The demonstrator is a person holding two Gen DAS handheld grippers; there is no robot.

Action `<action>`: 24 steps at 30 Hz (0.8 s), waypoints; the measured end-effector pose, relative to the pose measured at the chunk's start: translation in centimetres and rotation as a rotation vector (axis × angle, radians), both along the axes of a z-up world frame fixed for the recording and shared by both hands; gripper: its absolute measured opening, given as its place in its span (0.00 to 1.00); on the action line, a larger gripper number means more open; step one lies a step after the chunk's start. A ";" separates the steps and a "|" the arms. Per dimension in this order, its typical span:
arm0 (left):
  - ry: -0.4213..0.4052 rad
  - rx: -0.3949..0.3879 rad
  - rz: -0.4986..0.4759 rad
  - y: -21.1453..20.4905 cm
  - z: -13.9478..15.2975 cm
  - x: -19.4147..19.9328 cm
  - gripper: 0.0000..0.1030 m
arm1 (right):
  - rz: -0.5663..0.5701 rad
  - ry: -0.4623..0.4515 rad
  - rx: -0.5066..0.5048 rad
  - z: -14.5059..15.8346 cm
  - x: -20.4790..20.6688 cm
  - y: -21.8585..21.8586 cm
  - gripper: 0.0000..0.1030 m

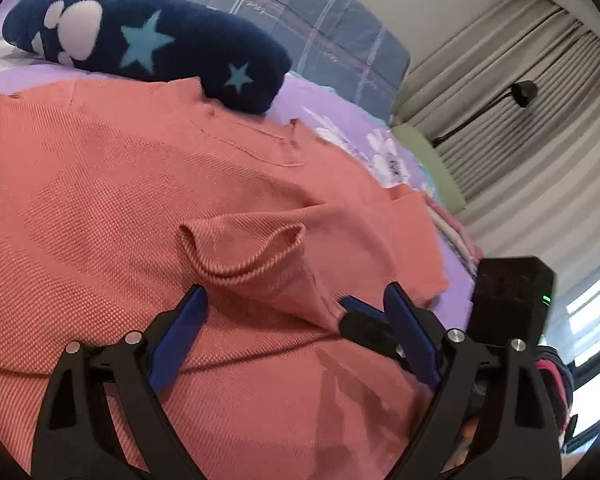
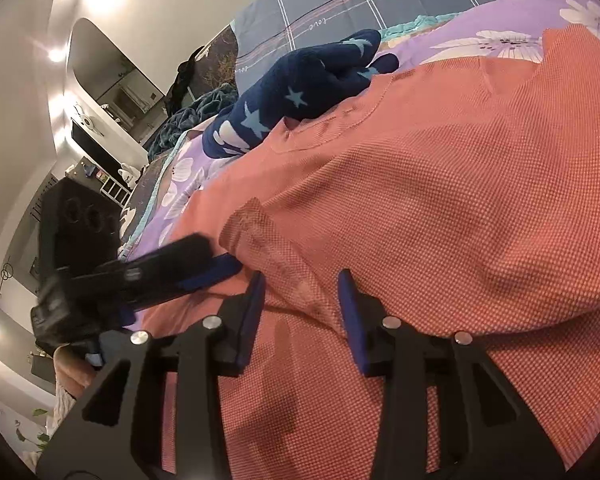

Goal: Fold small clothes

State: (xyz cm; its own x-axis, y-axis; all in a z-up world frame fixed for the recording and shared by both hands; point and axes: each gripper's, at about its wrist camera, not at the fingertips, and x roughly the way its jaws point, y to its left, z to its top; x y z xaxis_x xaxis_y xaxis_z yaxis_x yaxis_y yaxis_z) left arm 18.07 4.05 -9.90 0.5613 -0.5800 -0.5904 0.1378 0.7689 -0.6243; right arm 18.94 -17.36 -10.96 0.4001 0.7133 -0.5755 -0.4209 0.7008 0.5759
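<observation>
A coral knit top point(image 1: 112, 208) lies spread on the bed; it fills most of the right wrist view point(image 2: 440, 220) too. One short sleeve point(image 1: 244, 256) is folded in over the body. My left gripper point(image 1: 296, 298) is open just above the top, its fingers either side of the sleeve. My right gripper point(image 2: 302, 280) is open over the same folded sleeve edge point(image 2: 268, 240). The other gripper shows beside each: the right one in the left wrist view point(image 1: 364, 320), the left one in the right wrist view point(image 2: 172, 272).
A navy fleece garment with stars and paw prints point(image 1: 148, 40) lies at the top's neckline, also in the right wrist view point(image 2: 300, 88). A purple floral sheet point(image 1: 340, 120) covers the bed, a grey plaid quilt point(image 1: 300, 12) behind. Curtains point(image 1: 520, 120) hang at right.
</observation>
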 end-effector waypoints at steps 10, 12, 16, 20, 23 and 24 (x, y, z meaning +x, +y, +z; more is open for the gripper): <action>0.062 -0.025 0.070 -0.1 0.3 2.3 0.84 | 0.329 -0.065 0.035 1.0 -2.8 3.0 0.57; 0.066 0.002 0.079 -0.1 0.2 2.2 0.74 | 0.351 -0.078 0.029 1.3 -3.2 3.2 0.57; 0.094 0.022 0.055 0.3 -0.5 2.4 0.03 | 0.326 -0.096 -0.038 1.7 -3.7 2.9 0.57; 0.060 0.051 0.047 -0.1 0.3 2.2 0.03 | 0.260 -0.074 -0.081 1.0 -3.4 1.7 0.57; -0.029 0.061 0.023 -1.1 3.6 2.4 0.03 | 0.154 -0.054 -0.028 0.9 -2.2 -0.8 0.61; -0.080 0.069 0.008 -1.5 5.3 2.5 0.03 | 0.120 -0.055 -0.016 1.0 -1.9 -1.4 0.61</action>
